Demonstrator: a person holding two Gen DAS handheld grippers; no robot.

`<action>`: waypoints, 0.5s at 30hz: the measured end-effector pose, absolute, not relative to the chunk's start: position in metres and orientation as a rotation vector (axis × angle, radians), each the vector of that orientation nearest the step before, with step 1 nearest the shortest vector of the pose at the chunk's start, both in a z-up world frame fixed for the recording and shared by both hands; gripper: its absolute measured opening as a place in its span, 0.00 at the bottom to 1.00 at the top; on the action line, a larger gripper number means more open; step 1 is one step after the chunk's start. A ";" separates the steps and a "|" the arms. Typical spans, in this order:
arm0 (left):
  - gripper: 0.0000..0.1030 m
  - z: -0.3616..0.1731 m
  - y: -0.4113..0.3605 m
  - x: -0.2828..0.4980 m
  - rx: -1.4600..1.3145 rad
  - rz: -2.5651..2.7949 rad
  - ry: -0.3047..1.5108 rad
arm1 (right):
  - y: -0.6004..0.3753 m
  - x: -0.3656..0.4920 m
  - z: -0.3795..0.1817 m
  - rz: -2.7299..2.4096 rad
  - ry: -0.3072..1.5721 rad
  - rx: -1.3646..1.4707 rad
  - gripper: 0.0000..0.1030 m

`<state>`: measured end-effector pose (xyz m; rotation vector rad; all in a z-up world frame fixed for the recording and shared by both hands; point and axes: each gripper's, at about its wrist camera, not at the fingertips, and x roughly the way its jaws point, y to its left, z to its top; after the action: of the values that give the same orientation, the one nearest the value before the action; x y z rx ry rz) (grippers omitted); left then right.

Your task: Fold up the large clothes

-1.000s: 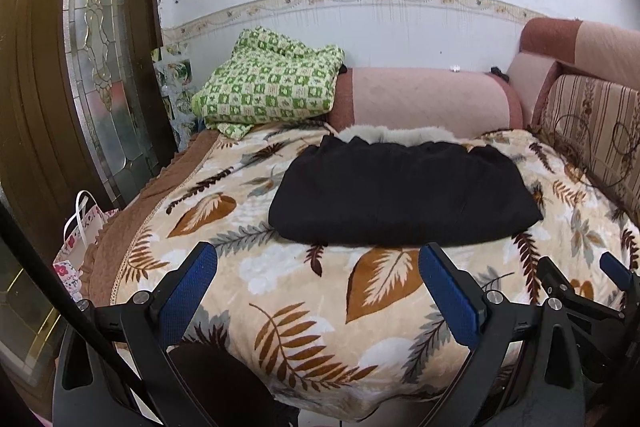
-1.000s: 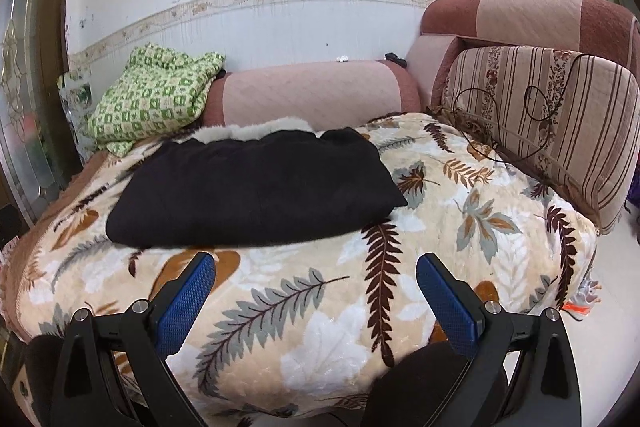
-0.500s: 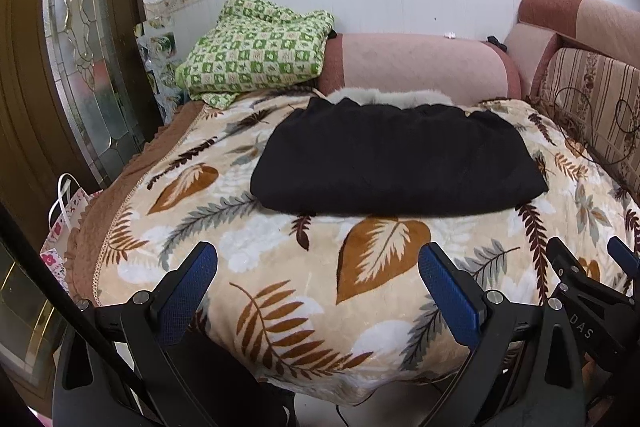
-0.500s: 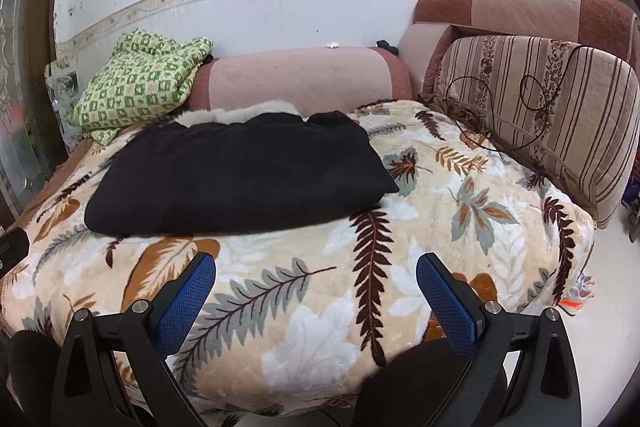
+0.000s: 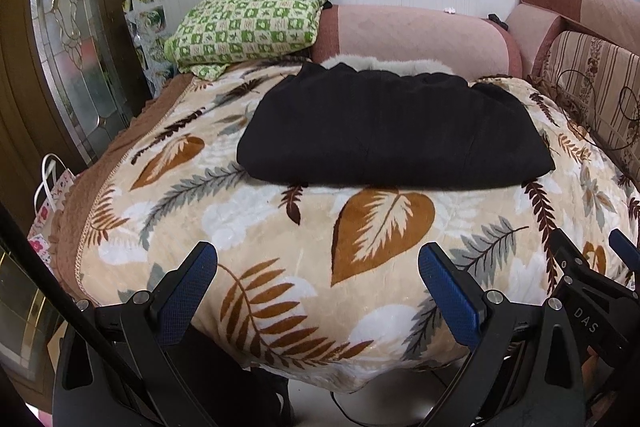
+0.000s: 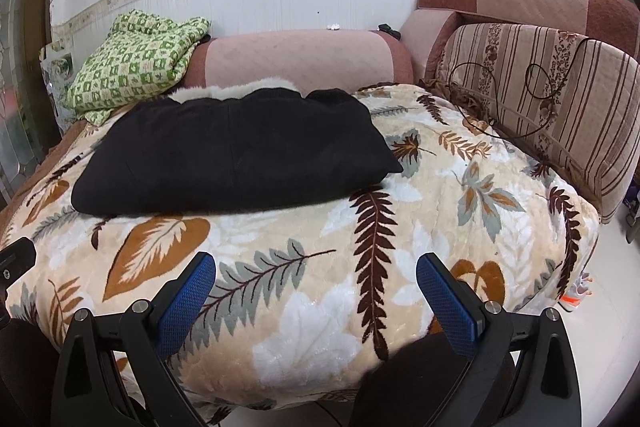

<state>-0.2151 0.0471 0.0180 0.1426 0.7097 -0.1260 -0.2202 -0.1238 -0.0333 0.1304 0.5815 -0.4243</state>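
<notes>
A black garment (image 5: 392,131) with a white fur collar lies folded into a wide rectangle on the far half of a leaf-patterned blanket (image 5: 280,227). It also shows in the right wrist view (image 6: 236,159). My left gripper (image 5: 316,279) is open and empty above the blanket's near edge, well short of the garment. My right gripper (image 6: 316,279) is open and empty, also at the near edge. The right gripper's tip shows at the right edge of the left wrist view (image 5: 624,251).
A green checked blanket (image 5: 248,19) is piled at the back left beside a pink bolster (image 5: 416,35). A striped cushion (image 6: 552,99) with a dark cable lines the right side. A glass-panelled door (image 5: 68,39) and a paper bag (image 5: 48,203) stand at the left.
Both grippers have tilted down and moved a little closer over the blanket's near edge. The garment has not moved. Both grippers stay open.
</notes>
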 end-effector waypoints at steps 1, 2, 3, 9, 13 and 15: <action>0.97 0.016 0.048 -0.213 0.141 -0.125 0.716 | -0.124 -0.219 -0.034 -0.425 0.585 0.127 0.99; 0.97 0.014 0.048 -0.212 0.140 -0.125 0.720 | -0.124 -0.218 -0.035 -0.425 0.588 0.123 0.99; 0.97 0.012 0.049 -0.210 0.138 -0.124 0.728 | -0.123 -0.216 -0.036 -0.425 0.590 0.120 0.99; 0.97 0.000 0.054 -0.200 0.125 -0.119 0.764 | -0.116 -0.206 -0.045 -0.417 0.617 0.091 0.99; 0.97 -0.008 0.057 -0.194 0.115 -0.115 0.786 | -0.113 -0.200 -0.052 -0.414 0.641 0.068 0.99; 0.97 -0.012 0.058 -0.191 0.113 -0.114 0.796 | -0.112 -0.198 -0.055 -0.414 0.650 0.063 0.99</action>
<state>-0.1909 0.0582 -0.0123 0.1131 0.7962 -0.1141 -0.1982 -0.1122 -0.0550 0.0632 0.6500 -0.4140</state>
